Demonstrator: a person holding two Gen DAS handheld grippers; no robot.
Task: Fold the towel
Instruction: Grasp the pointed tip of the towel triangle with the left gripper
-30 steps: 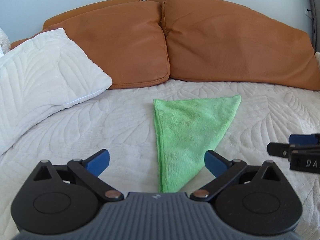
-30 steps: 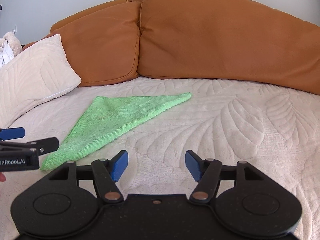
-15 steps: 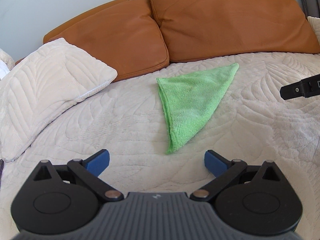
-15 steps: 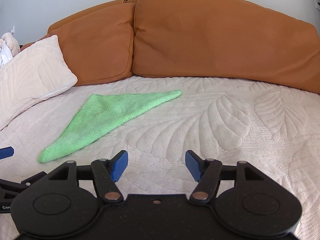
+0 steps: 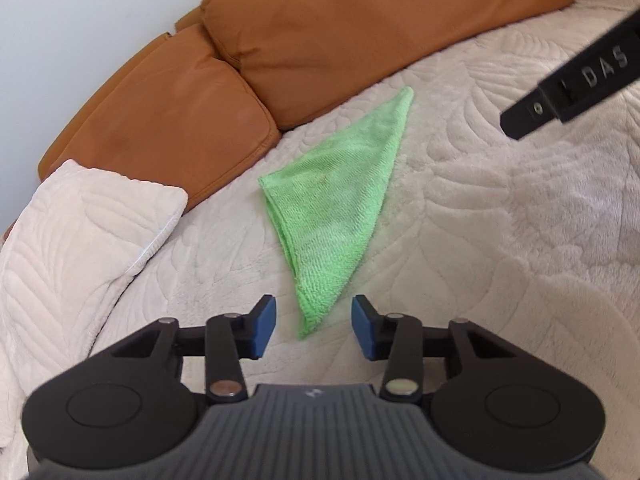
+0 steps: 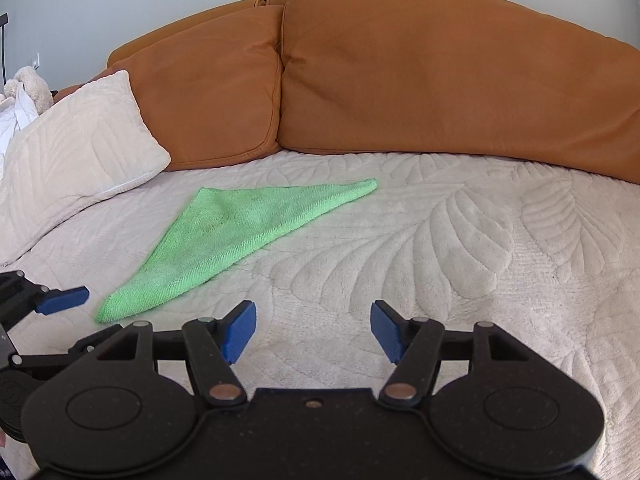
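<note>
The towel lay flat on the bed, folded into a triangle. My left gripper straddled its near tip, jaws spread; my right gripper hung beside it, also spread. Judged next: pinch the tip for a second fold.

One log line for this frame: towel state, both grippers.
towel: triangle fold, flat on bedspread | left gripper: open, near corner between fingers | right gripper: open, off towel
</note>
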